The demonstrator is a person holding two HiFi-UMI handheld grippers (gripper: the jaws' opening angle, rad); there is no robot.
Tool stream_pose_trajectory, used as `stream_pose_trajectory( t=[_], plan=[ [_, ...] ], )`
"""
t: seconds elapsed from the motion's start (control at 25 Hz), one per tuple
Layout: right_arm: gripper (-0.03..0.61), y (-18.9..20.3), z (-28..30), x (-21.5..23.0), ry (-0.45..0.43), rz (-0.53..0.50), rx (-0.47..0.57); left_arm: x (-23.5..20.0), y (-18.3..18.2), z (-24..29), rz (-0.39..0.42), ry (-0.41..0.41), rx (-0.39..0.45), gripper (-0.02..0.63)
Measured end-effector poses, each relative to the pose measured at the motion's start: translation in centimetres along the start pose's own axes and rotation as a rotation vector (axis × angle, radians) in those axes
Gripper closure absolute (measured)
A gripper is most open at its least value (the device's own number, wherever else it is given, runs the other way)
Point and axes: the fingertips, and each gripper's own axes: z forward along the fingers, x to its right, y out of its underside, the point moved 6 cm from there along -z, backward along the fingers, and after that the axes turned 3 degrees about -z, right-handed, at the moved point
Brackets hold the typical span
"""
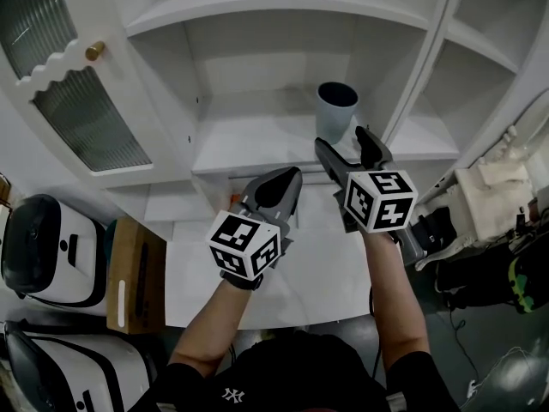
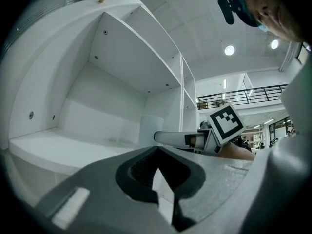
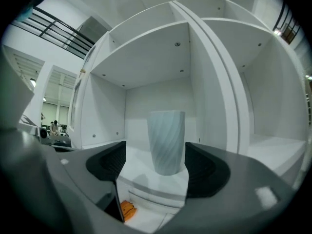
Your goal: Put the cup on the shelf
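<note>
Head view: the cup (image 1: 337, 108) stands upright on the shelf (image 1: 249, 140), upper centre of the frame. The right claw (image 1: 344, 142) is spread just short of it; the left claw (image 1: 276, 189) sits lower, centre.

Left gripper view: the left claw (image 2: 157, 170) is pressed together on nothing.

Right gripper view: the right claw (image 3: 156, 167) is spread, and the cup (image 3: 166, 141) shows between its jaws, untouched.

Cup (image 3: 166, 140) pale blue-grey, swirly ribbed. Shelf (image 1: 257, 136) plain white. Left tongs (image 1: 292, 175), right tongs (image 1: 341, 142) grey, marker cubes (image 1: 380, 198) black-white squares.
</note>
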Motion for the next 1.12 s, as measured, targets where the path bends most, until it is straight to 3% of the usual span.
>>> stream_pose_trajectory(
  t=[0.24, 0.6, 0.96, 1.12],
  plan=[
    [0.298, 1.2, -2.8, -2.2, -0.066, -0.017, 0.024, 0.5, 0.3, -1.7, 0.001, -0.006, -0.006, 0.614],
    [0.488, 3.1, -6.6, -5.9, -0.133, 0.066, 0.099, 1.4, 1.2, -4.2, 0.007, -0.014, -0.017, 0.614],
    [0.555, 4.4, -8.5, -7.9, -0.155, 0.1, 0.11, 2.5, 1.8, -5.8, 0.008, -0.011, -0.021, 0.614],
    [0.557, 5.0, -8.7, -8.6, -0.17, 0.097, 0.104, 2.8, 2.0, -6.2, -0.001, -0.006, -0.019, 0.614]
  ],
)
